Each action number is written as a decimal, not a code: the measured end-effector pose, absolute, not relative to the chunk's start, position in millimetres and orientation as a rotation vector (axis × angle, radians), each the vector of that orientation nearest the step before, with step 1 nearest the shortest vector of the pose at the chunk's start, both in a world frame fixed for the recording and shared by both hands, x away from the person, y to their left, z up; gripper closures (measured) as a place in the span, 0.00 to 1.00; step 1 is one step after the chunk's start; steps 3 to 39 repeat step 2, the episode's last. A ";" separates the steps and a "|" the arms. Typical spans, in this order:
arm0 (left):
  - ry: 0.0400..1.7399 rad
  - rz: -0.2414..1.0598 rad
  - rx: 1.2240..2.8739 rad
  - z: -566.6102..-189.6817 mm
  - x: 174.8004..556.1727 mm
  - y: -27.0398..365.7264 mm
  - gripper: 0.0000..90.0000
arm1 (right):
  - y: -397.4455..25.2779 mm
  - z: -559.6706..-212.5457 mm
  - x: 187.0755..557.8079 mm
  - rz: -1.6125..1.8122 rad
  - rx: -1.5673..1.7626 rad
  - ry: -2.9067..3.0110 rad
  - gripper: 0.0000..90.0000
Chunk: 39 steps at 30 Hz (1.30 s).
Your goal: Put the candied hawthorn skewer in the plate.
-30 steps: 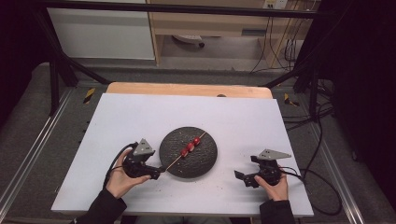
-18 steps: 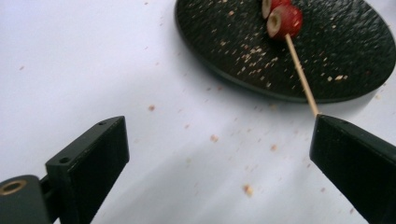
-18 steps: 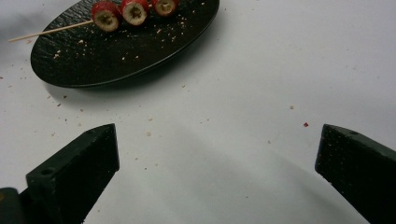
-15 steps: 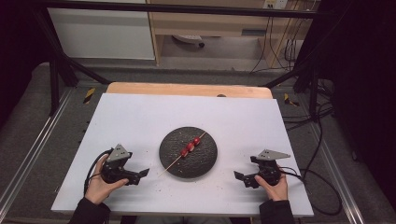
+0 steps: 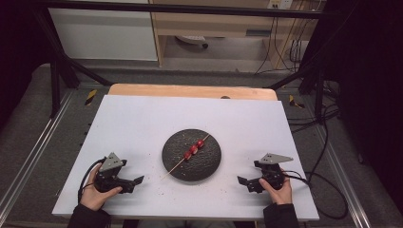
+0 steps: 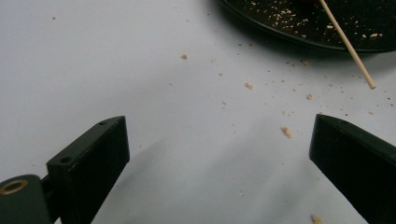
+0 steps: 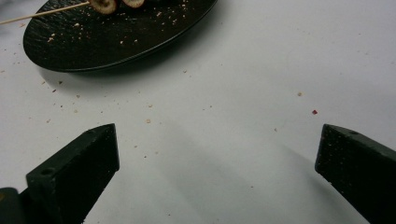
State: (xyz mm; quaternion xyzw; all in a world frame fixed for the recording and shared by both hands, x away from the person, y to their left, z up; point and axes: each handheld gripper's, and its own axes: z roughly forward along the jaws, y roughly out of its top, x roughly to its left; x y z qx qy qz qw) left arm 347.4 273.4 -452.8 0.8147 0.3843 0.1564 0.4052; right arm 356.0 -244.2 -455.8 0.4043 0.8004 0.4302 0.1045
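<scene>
Low, both hand-held grippers [image 5: 135,182] [image 5: 243,181] agape.

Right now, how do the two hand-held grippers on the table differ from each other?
The left gripper sits far out to the plate's left, with the skewer's bare wooden end pointing toward it; the right gripper sits to the plate's right, nearer the skewer's red pieces. Crumbs lie thicker before the left gripper than before the right gripper. Both are open, hold nothing, and point inward at the plate.

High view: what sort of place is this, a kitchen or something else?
Likely a lab recording bench, not a kitchen: a white table framed by metal rails, loose cables on the floor, and one plate with a skewer.
</scene>
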 end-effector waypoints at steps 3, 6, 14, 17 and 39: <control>0.974 0.394 2.051 -452.7 347.5 273.7 0.05 | -244.7 -455.3 356.1 1.274 1.189 2.363 0.01; 0.974 0.394 2.051 -452.7 347.5 273.7 0.05 | -244.7 -455.3 356.1 1.274 1.189 2.363 0.01; 0.974 0.394 2.051 -452.7 347.5 273.7 0.05 | -244.7 -455.3 356.1 1.274 1.189 2.363 0.01; 0.974 0.394 2.051 -452.7 347.5 273.7 0.05 | -244.7 -455.3 356.1 1.274 1.189 2.363 0.01; 0.974 0.394 2.051 -452.7 347.5 273.7 0.05 | -244.7 -455.3 356.1 1.274 1.189 2.363 0.01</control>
